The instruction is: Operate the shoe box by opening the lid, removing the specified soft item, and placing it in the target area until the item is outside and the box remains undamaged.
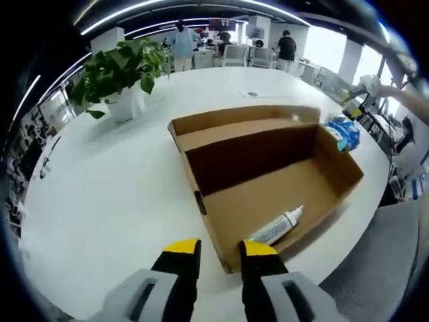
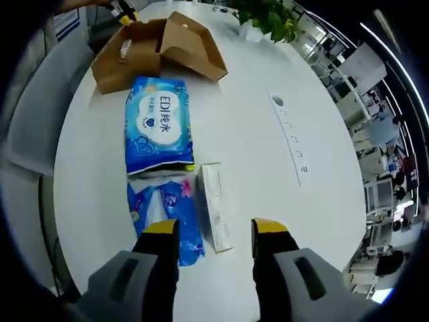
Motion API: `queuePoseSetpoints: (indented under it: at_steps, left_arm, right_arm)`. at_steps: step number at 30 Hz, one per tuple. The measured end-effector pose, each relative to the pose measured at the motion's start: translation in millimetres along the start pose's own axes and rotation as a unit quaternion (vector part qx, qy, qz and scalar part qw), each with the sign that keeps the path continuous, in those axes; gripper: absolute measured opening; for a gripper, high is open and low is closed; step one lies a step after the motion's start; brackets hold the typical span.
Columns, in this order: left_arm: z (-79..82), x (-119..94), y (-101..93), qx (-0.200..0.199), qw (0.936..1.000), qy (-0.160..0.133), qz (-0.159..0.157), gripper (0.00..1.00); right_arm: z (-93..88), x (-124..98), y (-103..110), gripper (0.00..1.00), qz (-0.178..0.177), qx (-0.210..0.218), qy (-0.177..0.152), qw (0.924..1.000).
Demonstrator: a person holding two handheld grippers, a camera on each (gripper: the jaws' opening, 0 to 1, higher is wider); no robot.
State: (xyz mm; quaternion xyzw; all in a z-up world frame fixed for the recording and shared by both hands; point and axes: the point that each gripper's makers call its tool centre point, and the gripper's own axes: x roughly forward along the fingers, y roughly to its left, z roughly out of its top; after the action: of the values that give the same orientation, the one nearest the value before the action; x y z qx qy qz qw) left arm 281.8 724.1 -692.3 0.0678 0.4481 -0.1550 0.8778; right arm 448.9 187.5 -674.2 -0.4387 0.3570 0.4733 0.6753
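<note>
An open brown cardboard shoe box [image 1: 268, 168] lies on the white table [image 1: 114, 194], its lid folded back. Inside it, near the front corner, lies a white tube [image 1: 276, 227]. My left gripper [image 1: 220, 253] is open, its yellow-tipped jaws straddling the box's near corner. In the right gripper view the same box [image 2: 157, 50] sits far off with the tube [image 2: 125, 47] in it. My right gripper [image 2: 212, 231] is open above a white carton [image 2: 216, 206]. A blue wet-wipe pack [image 2: 159, 123] and a smaller blue soft pack [image 2: 164, 218] lie beside the carton. A blue pack [image 1: 343, 132] shows behind the box.
A potted green plant [image 1: 120, 74] in a white pot stands at the table's far left, and as a plant [image 2: 268, 17] in the right gripper view. A grey cable slot [image 2: 289, 134] runs along the table. Grey chairs [image 1: 382, 268] stand at the table edge. People stand in the office beyond.
</note>
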Motion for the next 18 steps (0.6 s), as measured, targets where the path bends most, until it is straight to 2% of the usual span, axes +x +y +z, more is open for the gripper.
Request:
queuePoseSetpoints:
  at_steps: [6, 9, 18]
  left_arm:
    - [13.7, -4.9, -6.0, 0.027, 0.9994, -0.007, -0.022, 0.29]
    - [19.3, -6.0, -11.7, 0.061, 0.9974, -0.005, -0.038, 0.30]
    - [28.6, -7.0, -19.2, 0.119, 0.9905, 0.006, -0.068, 0.34]
  right_arm:
    - [11.7, -14.2, 13.8, 0.50, -0.013, 0.023, -0.013, 0.9996]
    - [14.1, -20.5, 23.0, 0.54, -0.018, 0.027, -0.010, 0.9994]
    - [24.7, -39.2, 48.8, 0.66, -0.039, 0.058, -0.026, 0.9972]
